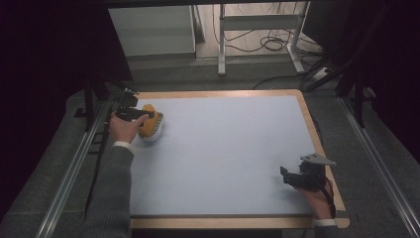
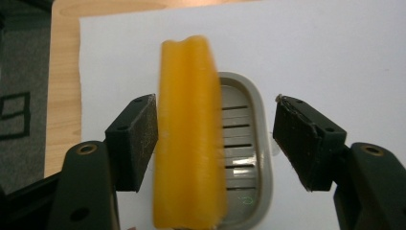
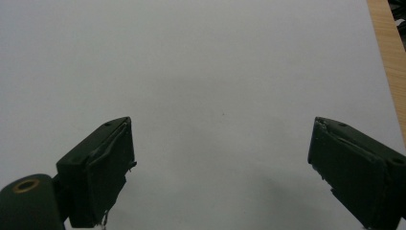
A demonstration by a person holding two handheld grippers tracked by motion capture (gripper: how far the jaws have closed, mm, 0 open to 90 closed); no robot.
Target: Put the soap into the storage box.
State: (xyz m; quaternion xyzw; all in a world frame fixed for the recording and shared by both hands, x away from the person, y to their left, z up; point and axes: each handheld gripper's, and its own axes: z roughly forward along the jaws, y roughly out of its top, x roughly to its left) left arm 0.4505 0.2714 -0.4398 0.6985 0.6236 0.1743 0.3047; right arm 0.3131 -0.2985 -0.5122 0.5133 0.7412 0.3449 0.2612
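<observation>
Pale mat (image 1: pixel 233 153) — one yellow sponge (image 2: pixel 189 139)

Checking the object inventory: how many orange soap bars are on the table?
1. The orange soap bar stands on edge in the grey soap dish at the table's far-left corner, between the left gripper's open fingers.

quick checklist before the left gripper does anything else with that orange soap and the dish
1. Left gripper jaws apart around the orange soap: ok, a clear gap on the dish side, the other pad very near.
2. Soap fully let go: cannot tell, the near pad may touch it.
3. Soap settled in the grey soap dish: not ok, it stands on edge along one side of the dish.
4. Dish flat on the white table top: ok.
5. Right gripper open, holding nothing, off at the table's near right corner: ok.
</observation>
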